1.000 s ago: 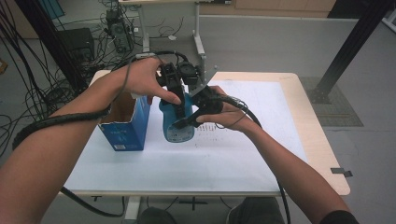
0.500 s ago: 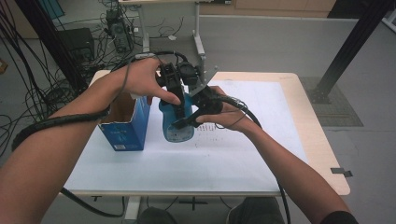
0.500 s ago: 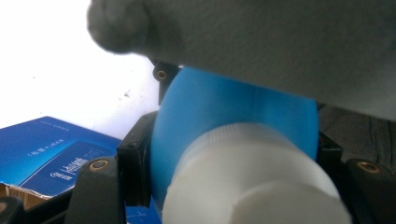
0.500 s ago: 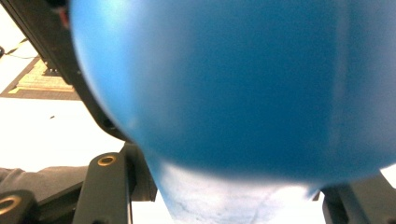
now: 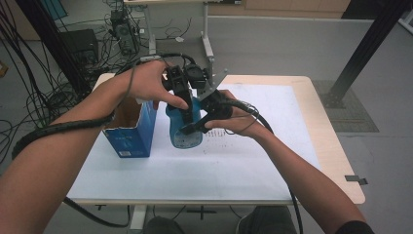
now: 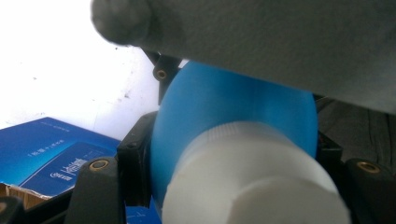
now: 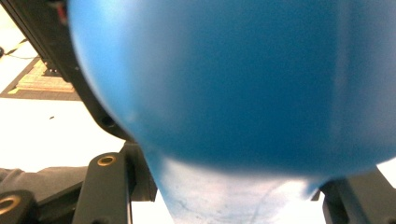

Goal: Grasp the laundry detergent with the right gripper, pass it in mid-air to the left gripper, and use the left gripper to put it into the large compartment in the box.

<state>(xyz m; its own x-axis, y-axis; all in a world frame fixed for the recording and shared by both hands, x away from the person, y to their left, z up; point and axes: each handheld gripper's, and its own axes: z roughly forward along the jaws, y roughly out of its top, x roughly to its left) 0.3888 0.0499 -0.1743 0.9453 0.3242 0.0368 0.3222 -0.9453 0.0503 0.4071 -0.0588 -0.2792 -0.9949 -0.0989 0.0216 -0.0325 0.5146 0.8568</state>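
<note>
Blue bottle (image 6: 233, 112) between black fingers (image 6: 135, 163)

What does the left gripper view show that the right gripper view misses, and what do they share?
Left gripper view alone: the bottle's white cap close to the lens, the blue carton lying behind at lower left, and a grey sleeve across the top.

Right gripper view alone: the pale translucent lower part of the bottle and a strip of floor beyond the table edge.

Shared: the blue bottle seen very close, held between black jaws, and the white table surface behind it.
</note>
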